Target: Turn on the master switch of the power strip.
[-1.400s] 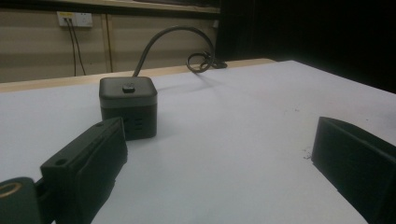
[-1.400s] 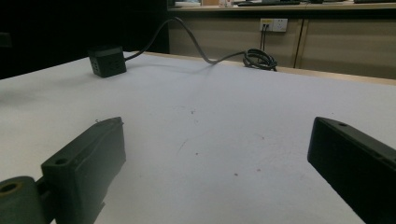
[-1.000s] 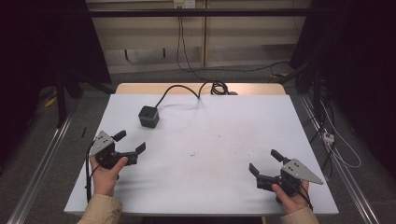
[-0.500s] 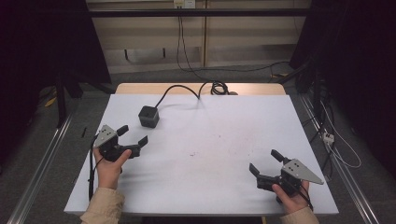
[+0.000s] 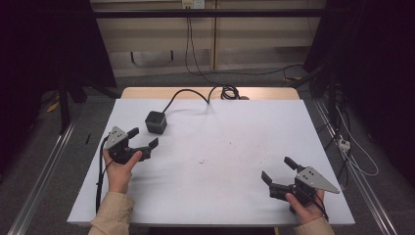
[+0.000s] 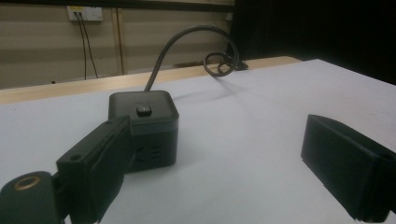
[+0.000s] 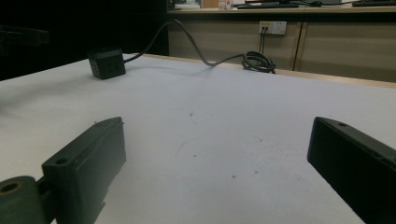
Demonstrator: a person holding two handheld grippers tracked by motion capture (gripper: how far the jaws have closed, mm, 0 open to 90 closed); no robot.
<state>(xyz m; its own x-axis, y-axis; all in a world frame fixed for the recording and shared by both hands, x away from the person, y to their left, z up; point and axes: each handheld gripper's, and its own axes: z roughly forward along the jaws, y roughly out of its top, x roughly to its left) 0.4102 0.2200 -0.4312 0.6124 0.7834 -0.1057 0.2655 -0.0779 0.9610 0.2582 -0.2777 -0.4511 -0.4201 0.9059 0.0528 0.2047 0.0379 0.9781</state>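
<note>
left tool (image 5: pixel 145 138): wide, jaws just narrowed a touch, nothing between
cube socket (image 5: pixel 156 122): at its 1 o'clock, not grabbed yet
right tool (image 5: pixel 277 175): wide, idle

My left gripper (image 5: pixel 145 137), at the left of the high view, is black with a pale grey three-cornered plate on top; my right gripper (image 5: pixel 278 169), lower right, has the same black body and grey plate. The cube-shaped power block (image 5: pixel 156 122), upper left of centre, is dark charcoal, nearly black, with a small glossy black button on its top, and its cable (image 5: pixel 188 93) is black too. The table cover (image 5: pixel 235 147) is plain white, flecked with tiny dark specks near the middle. A light tan wooden edge (image 5: pixel 147 92) shows along the far side. My sleeves (image 5: pixel 110 215) are beige.
</note>
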